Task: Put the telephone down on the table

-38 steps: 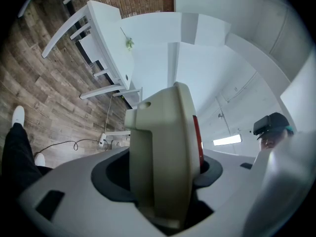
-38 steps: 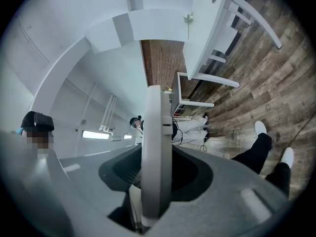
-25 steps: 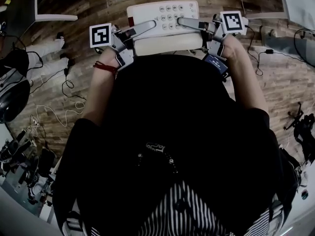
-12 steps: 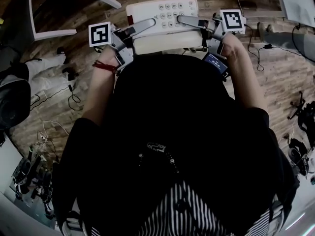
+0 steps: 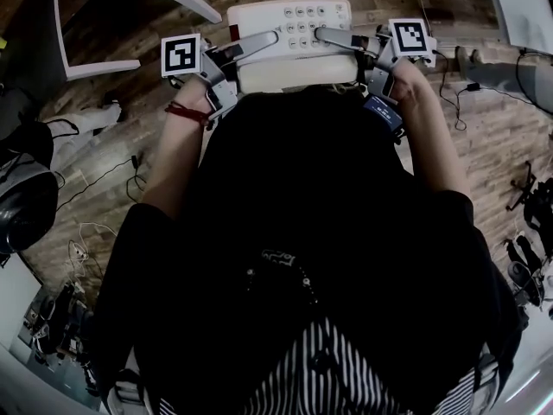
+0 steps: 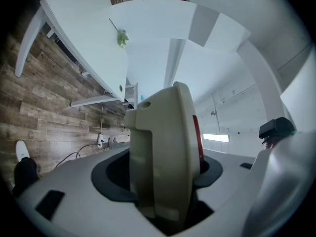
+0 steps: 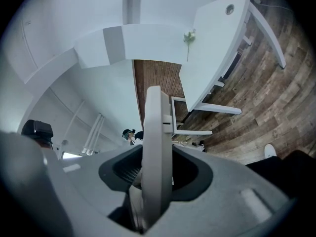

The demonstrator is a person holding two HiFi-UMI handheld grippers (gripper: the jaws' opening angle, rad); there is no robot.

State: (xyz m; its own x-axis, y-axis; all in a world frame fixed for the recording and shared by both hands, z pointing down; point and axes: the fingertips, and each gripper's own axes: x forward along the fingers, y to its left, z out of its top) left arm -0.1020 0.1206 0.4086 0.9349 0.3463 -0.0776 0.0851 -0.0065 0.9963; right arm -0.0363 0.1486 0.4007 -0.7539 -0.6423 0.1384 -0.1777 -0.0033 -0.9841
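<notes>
You hold the telephone (image 5: 289, 20) in the air in front of your chest, above the wooden floor (image 5: 484, 137), with its keypad facing up. It rests on no surface.

Left claw (image 5: 251, 48): pinching the left end of the telephone. In the left gripper view the cream casing stands edge-on between the two jaws, and both press against it.

Right claw (image 5: 335, 38): pinching the right end of the telephone. In the right gripper view the thin edge of the casing fills the gap between the jaws, which close on it from both sides.

Both claws lie roughly level and point inward toward each other, with the telephone spanning the space between them. The marker cube (image 5: 181, 55) on the left claw and its counterpart on the right face upward in the head view.

The white table (image 6: 84, 38) shows in both gripper views, beyond the telephone and well apart from it. A small green sprig (image 6: 122, 37) lies on its top.

Loose cables (image 5: 104, 175) run across the floor to your left.
</notes>
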